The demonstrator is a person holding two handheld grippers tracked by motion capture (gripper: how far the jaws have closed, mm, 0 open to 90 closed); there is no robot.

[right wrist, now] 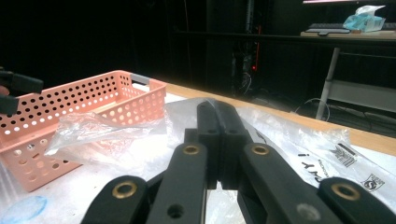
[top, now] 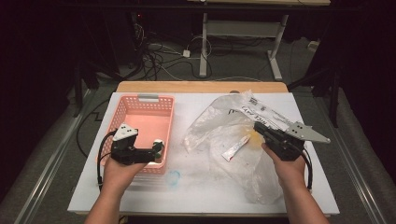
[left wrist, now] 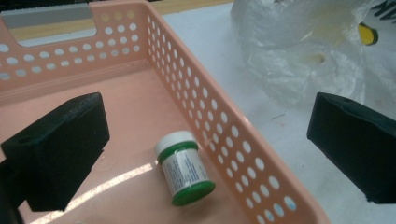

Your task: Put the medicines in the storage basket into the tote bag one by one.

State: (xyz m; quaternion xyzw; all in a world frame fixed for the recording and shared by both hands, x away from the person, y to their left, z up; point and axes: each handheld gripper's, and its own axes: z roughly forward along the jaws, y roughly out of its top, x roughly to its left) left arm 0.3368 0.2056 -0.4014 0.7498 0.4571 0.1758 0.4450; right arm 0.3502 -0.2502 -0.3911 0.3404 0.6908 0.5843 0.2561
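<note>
Lab: dark room, floor cables (top: 159,58), desks (top: 243,28).

A small green-capped jar (left wrist: 183,169) is being seen lying on its side on the floor of the pink perforated basket (left wrist: 224,126), close to its side wall. The two black jaws are being held wide apart, one over the basket, the other over the white table (left wrist: 219,42) near a clear plastic bag (left wrist: 303,51).

Jar (left wrist: 184,168) in basket (top: 122,108), plastic bag (top: 219,123) to its right
</note>
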